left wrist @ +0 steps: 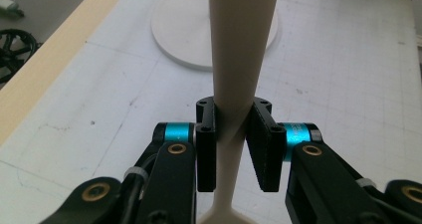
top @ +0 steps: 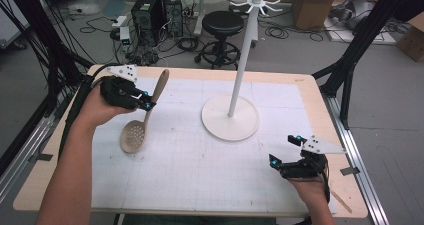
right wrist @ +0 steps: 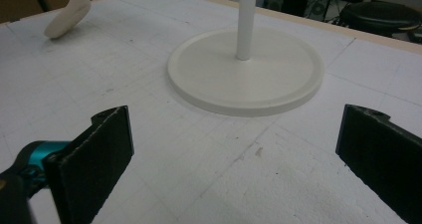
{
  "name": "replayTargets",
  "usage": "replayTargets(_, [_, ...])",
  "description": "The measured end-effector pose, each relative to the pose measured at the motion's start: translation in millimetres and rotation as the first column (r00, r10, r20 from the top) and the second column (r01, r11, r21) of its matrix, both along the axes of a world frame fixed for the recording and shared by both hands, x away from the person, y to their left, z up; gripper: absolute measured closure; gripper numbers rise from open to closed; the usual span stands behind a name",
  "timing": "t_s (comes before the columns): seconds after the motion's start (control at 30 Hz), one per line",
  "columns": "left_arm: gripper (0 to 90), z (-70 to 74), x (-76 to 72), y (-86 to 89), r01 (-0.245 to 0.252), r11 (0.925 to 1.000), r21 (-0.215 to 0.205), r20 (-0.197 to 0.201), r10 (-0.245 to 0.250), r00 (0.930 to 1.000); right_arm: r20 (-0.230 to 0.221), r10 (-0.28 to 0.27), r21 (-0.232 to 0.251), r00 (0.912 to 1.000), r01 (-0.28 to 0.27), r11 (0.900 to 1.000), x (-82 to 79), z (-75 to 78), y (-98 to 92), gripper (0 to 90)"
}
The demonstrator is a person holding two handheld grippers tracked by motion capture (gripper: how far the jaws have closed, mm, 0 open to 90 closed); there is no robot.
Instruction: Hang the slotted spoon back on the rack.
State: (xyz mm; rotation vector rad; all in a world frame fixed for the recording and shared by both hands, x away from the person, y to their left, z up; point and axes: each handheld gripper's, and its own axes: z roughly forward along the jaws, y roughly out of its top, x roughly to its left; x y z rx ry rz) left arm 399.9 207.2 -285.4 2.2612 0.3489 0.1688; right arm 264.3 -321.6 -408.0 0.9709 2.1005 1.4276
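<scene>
The left gripper [left wrist: 233, 129] is clamped on the handle of the slotted spoon [top: 146, 116], its pads pinching the narrow waist of the handle. The perforated bowl hangs down near the mat, the handle end points up and away, and the whole spoon sits well to the left of the white hook stand [top: 235, 85]. The spoon looks like stiff, light moulded plastic with a smooth, probably slippery finish, so a hold on the thin waist may let it swivel; a firmer hold would likely sit higher, on the flat, wider part of the handle. The right gripper [top: 286, 150] rests near the stand's round base, jaws spread wide with nothing between them.
</scene>
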Motion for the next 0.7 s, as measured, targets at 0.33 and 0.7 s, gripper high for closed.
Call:
replayTargets(0.33, [75.2,37.0,-1.7,-11.0,-0.004,0.9991,-0.042,0.041,0.006,0.9991,-0.001,0.0,0.005,1.0,0.0,1.0,-0.1,0.5,-1.1,0.3])
replayTargets(0.7, [75.1,64.4,4.5,-37.7,0.031,0.9987,-0.042,0.04,-0.029,0.9988,-0.001,-0.002,0.015,1.0,0.002,1.0,-0.1,1.2,-2.6,0.3])
